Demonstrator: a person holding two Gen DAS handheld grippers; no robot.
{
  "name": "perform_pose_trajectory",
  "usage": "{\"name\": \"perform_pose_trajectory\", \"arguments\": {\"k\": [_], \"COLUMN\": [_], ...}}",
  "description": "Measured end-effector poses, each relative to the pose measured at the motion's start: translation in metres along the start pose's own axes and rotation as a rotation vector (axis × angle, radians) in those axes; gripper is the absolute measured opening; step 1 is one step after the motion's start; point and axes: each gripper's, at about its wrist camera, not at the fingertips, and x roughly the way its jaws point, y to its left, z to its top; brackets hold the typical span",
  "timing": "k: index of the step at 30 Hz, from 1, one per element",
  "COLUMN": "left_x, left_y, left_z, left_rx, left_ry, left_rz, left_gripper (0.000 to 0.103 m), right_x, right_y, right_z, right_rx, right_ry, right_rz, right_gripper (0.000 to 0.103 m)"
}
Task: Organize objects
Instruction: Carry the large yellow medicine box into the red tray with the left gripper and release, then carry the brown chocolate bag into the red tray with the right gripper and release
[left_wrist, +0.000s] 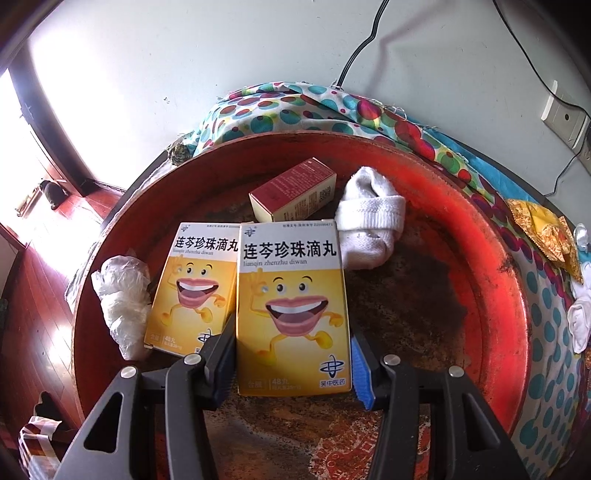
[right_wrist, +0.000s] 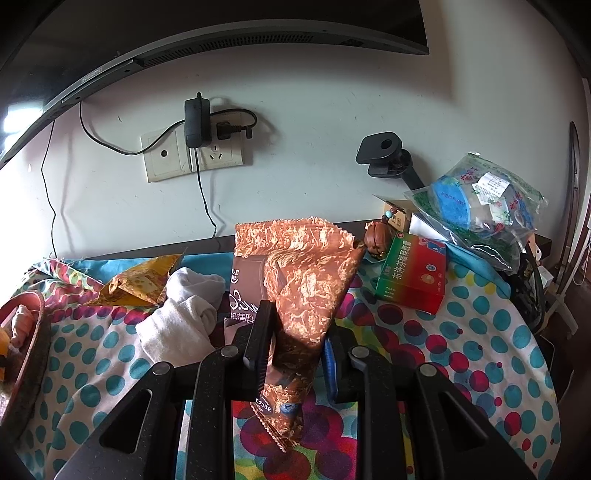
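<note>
In the left wrist view my left gripper (left_wrist: 291, 354) is shut on a yellow medicine box (left_wrist: 291, 306) with a cartoon mouth, held low over a round red tray (left_wrist: 491, 258). A second identical yellow box (left_wrist: 192, 288) lies in the tray beside it, with a red box (left_wrist: 295, 192), a white sock (left_wrist: 369, 225) and a crumpled plastic bag (left_wrist: 118, 295). In the right wrist view my right gripper (right_wrist: 295, 343) is shut on a brown snack wrapper (right_wrist: 303, 280), held above the spotted cloth (right_wrist: 461, 332).
On the cloth lie white socks (right_wrist: 181, 317), a yellow wrapper (right_wrist: 140, 280), a green and red box (right_wrist: 413, 273) and a clear bag of items (right_wrist: 476, 206). The tray's rim (right_wrist: 33, 332) shows at the left. Wall sockets (right_wrist: 192, 155) with cables are behind.
</note>
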Motion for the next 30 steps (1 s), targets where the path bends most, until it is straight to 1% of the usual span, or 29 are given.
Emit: {"name": "perform_pose_trajectory", "arguments": {"k": [3, 7, 12, 17, 23, 26, 30], "left_x": [-0.001, -0.008, -0.019, -0.025, -0.032, -0.034, -0.035], "left_y": [0.0, -0.002, -0.009, -0.016, -0.02, -0.02, -0.02], "left_z": [0.0, 0.0, 0.0, 0.0, 0.001, 0.001, 0.002], "left_rx": [-0.005, 0.0, 0.019, 0.048, 0.067, 0.071, 0.073], "left_ry": [-0.003, -0.033, -0.081, -0.111, -0.158, -0.169, -0.168], "left_rz": [0.005, -0.002, -0.04, -0.071, -0.099, -0.111, -0.125], "left_gripper": [0.053, 0.053, 0.056, 0.056, 0.056, 0.056, 0.056], "right_x": [0.0, -0.001, -0.003, -0.007, -0.008, -0.011, -0.027], "right_y": [0.0, 0.001, 0.004, 0.008, 0.003, 0.001, 0.002], "right_z": [0.0, -0.001, -0.001, -0.001, -0.001, 0.0, 0.009], "right_rx": [-0.001, -0.009, -0.019, -0.037, -0.013, 0.002, 0.005], "right_ry": [-0.001, -0.006, -0.016, -0.031, -0.027, -0.014, -0.033], "right_rz": [-0.001, -0.004, -0.006, -0.011, -0.012, -0.006, 0.013], "right_gripper": [0.022, 0.022, 0.022, 0.022, 0.022, 0.021, 0.02]}}
